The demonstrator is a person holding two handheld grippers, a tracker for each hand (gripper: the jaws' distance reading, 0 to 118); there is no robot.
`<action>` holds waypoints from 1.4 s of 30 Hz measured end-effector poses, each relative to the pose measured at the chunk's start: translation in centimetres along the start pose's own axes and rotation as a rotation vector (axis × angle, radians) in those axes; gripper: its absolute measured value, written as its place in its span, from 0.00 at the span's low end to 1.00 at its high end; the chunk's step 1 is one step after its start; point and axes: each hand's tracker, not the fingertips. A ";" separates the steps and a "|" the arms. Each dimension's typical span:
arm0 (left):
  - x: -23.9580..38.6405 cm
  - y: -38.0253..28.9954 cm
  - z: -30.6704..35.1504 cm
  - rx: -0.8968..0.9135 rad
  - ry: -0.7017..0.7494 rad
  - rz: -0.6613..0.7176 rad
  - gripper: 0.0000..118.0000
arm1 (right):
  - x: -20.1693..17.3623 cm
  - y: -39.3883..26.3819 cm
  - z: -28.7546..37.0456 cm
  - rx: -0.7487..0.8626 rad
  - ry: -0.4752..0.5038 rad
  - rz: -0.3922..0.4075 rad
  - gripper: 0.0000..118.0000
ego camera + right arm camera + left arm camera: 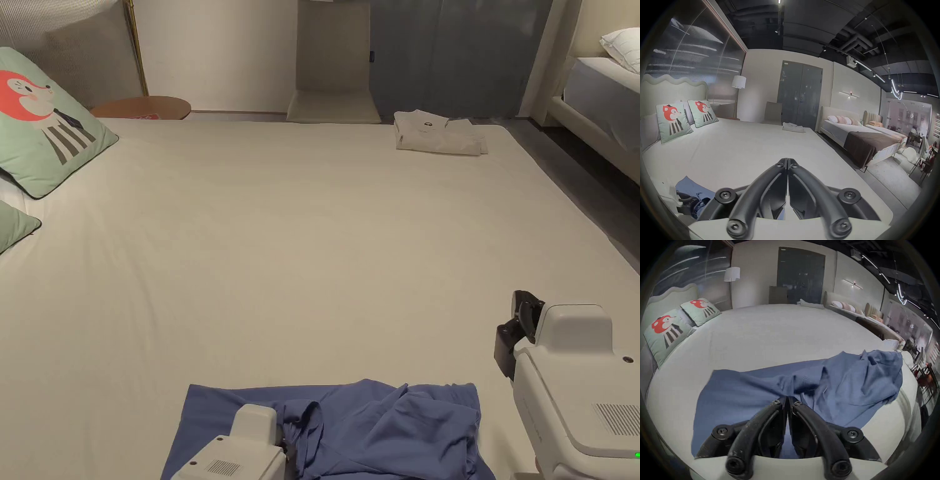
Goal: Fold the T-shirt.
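My left gripper (787,400) pinches the crumpled blue T-shirt (843,386); right gripper (787,161) closed, empty. Spreading flat comes next.

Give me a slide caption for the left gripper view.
Left gripper, jaws together, at a crumpled blue T-shirt on the bed.

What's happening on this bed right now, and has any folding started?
A person holds a two-jaw gripper in each hand over a wide white bed. A crumpled blue T-shirt lies bunched at the near edge, not yet folded. The left gripper is down at the shirt with its jaws closed together at the cloth; whether they pinch fabric is unclear. The right gripper is shut, empty, off to the shirt's right above bare sheet. A folded white garment sits at the far corner.
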 end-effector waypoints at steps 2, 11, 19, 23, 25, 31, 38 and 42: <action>0.9 0.2 -0.3 -0.003 -0.027 0.002 0.00 | 0.5 -0.2 -0.4 -0.001 -0.009 -0.003 0.01; 1.5 2.5 1.7 0.022 -0.158 0.075 0.00 | 0.2 -0.2 0.0 0.001 -0.003 -0.009 0.01; -7.0 7.7 6.3 0.044 -0.361 0.275 0.03 | -0.6 0.2 0.1 0.011 0.020 -0.013 0.01; -12.6 8.1 5.9 -0.051 -0.453 0.426 0.65 | -0.8 0.2 -0.2 0.012 0.028 -0.014 0.01; -14.4 7.7 6.1 -0.063 -0.449 0.488 0.86 | -1.0 0.4 0.0 0.009 0.030 -0.013 0.01; -19.7 5.1 4.5 -0.154 -0.502 0.638 0.89 | -1.7 0.0 -0.7 -0.005 0.037 -0.001 0.01; -23.9 1.6 1.5 -0.184 -0.509 0.701 0.88 | -1.8 0.0 -1.0 -0.028 0.032 0.020 0.01; -21.2 2.4 2.3 -0.241 -0.577 0.731 0.71 | -2.1 0.0 -1.3 -0.031 0.032 0.028 0.01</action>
